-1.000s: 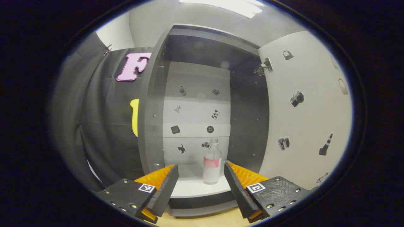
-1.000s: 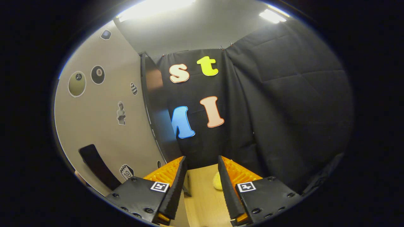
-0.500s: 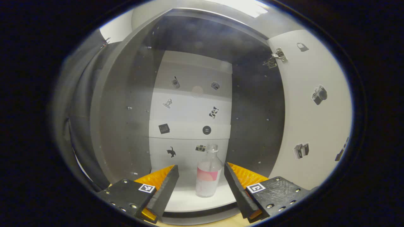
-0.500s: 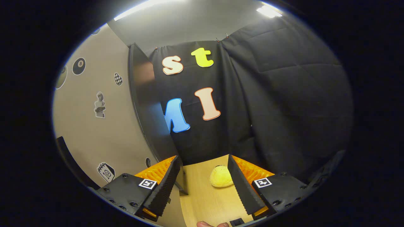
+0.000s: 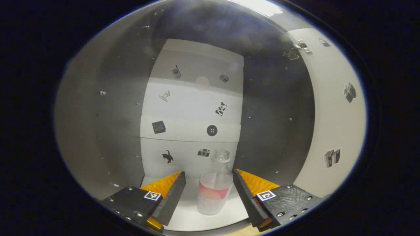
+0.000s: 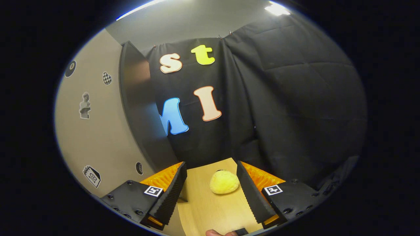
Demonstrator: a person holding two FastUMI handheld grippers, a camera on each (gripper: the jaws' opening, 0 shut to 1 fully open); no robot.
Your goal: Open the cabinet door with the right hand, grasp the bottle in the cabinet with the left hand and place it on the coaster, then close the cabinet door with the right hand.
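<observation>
Left claw (image 5: 208, 193) is spread wide around the bottle (image 5: 213, 188) on the cabinet floor (image 5: 187, 219) without touching it, so we close squarely on the labelled body, low and level, before lifting out.

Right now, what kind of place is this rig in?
Most likely a staged test booth rather than a home: black cloth wall, a sticker-covered cabinet holding one bottle, and a yellow plush toy on a wooden table.

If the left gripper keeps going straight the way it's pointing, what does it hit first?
Most likely the bottle: it stands upright on the cabinet floor, between the open jaws of the left gripper. How close it is remains unclear.
</observation>
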